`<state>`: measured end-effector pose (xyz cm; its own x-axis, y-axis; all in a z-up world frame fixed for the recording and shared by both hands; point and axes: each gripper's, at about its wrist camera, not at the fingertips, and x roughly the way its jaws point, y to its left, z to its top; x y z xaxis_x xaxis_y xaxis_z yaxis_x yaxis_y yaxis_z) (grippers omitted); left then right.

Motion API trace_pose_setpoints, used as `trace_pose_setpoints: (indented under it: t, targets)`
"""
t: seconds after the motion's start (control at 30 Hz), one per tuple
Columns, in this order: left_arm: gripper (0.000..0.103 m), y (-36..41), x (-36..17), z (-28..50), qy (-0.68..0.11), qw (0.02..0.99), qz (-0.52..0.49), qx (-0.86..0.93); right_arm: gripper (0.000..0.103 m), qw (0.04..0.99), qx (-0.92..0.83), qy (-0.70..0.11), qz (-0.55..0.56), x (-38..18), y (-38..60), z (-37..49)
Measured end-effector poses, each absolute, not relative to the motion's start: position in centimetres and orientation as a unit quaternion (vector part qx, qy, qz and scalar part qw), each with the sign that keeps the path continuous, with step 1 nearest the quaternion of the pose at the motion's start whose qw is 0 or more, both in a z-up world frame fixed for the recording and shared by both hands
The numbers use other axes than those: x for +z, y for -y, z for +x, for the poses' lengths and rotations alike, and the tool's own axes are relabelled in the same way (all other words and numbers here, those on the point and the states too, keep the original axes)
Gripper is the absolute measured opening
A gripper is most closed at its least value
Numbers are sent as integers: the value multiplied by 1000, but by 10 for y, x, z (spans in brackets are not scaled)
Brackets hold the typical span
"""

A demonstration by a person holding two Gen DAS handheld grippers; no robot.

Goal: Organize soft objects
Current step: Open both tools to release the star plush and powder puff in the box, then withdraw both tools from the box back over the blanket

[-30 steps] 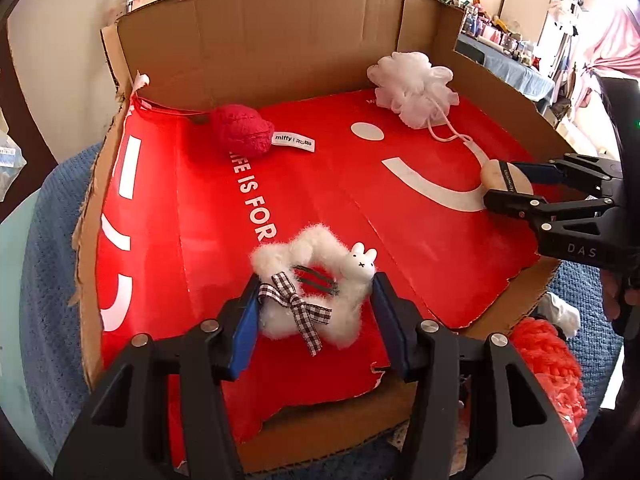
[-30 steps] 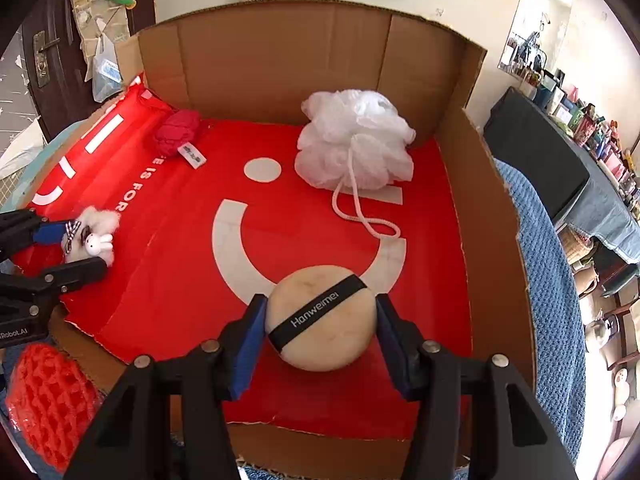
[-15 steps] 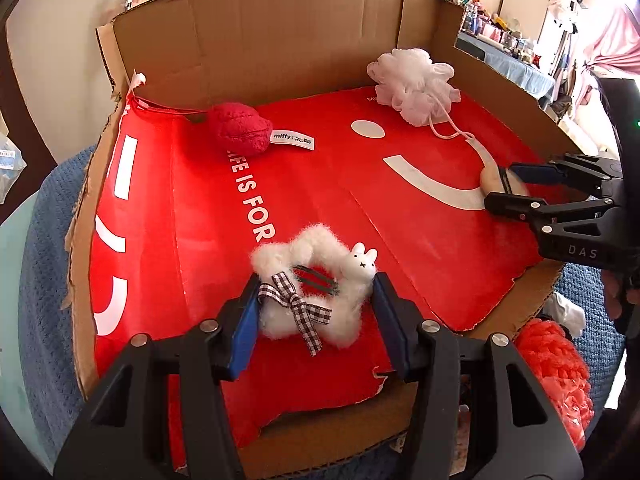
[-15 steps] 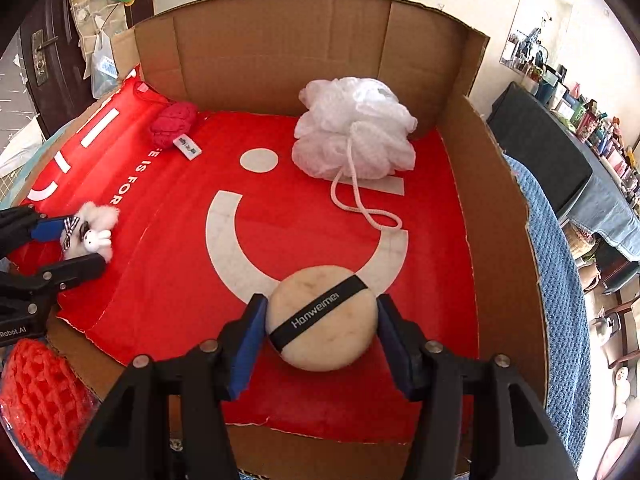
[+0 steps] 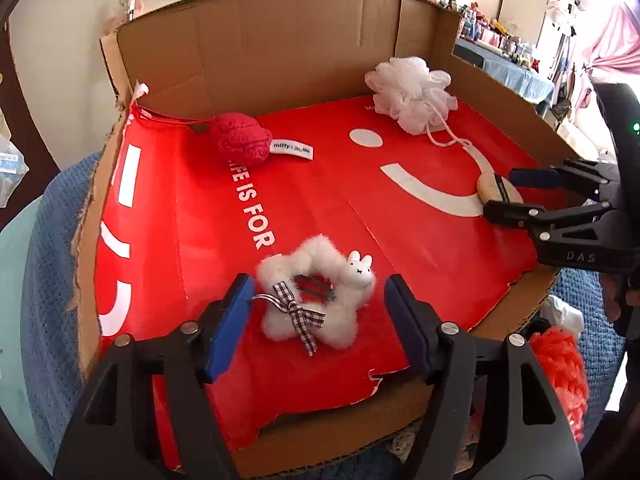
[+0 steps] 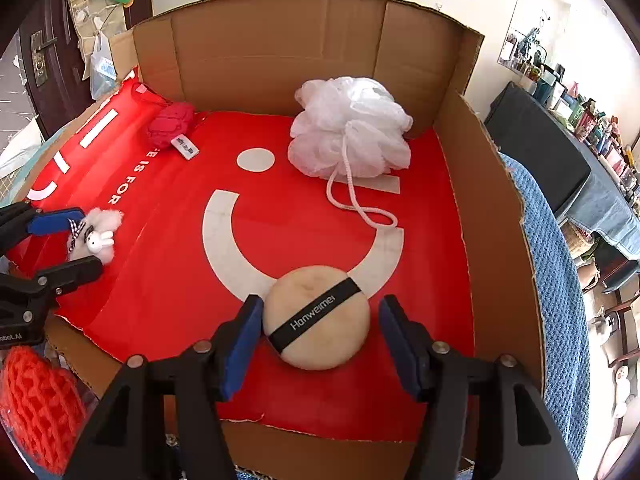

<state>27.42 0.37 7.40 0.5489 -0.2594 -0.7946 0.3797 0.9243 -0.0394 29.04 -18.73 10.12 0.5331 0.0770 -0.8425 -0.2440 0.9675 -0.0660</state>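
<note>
- On the red printed liner of the open brown cardboard box [image 6: 280, 36], the left gripper [image 5: 316, 320] is opening its jaws around the fluffy white star-shaped hair clip with a gingham bow and a small rabbit figure [image 5: 316, 300]; the clip is lying between the blue pads, clear of both.
- Near the front right of the same liner, the right gripper [image 6: 318, 334] is likewise opening around the round beige powder puff with a black printed strap [image 6: 316, 316]; the left pad is sitting just beside the puff, the right pad is standing apart.
- To release well, each gripper is best opened fully, then lifted straight away, so that no pad is dragging fur or strap along; this is a judgement.
- The clip is lying flat, its metal bars running roughly across the jaws and the rabbit sitting toward the right pad.
- The puff is lying flat and has no long axis; its strap is running diagonally, rising toward the right.
- At the back are resting a white mesh bath pouf [image 6: 350, 128] and a red knitted plush with a white label [image 5: 242, 140].
</note>
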Motion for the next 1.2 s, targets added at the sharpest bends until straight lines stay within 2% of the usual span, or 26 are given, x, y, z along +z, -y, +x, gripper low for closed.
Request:
trace_pose_setpoints:
  t: [0.27,0.4,0.8,0.9,1.1,1.2]
  targets:
    - [72,-11,94,262,-416,888,47,-189,77,877,100,-462,-87,111,182,283]
    - [78,-14,107,251,-399,898,49,-178,78,883,104,-451,-82,122,181,275]
    - [80,-22,152,204,-341,927,52,-150,86,907,118,-398,-75,167,177,232]
    - [86,-22,166,182,-316,936,59,-143,90,916,124,-375,-72,183,178,212]
    - [87,-20,187,142,-277,949,65,-135,96,930,134,-335,-67,208,181,175]
    - [93,-21,193,119,-259,955,55,-131,98,937,137,-314,-61,218,184,154]
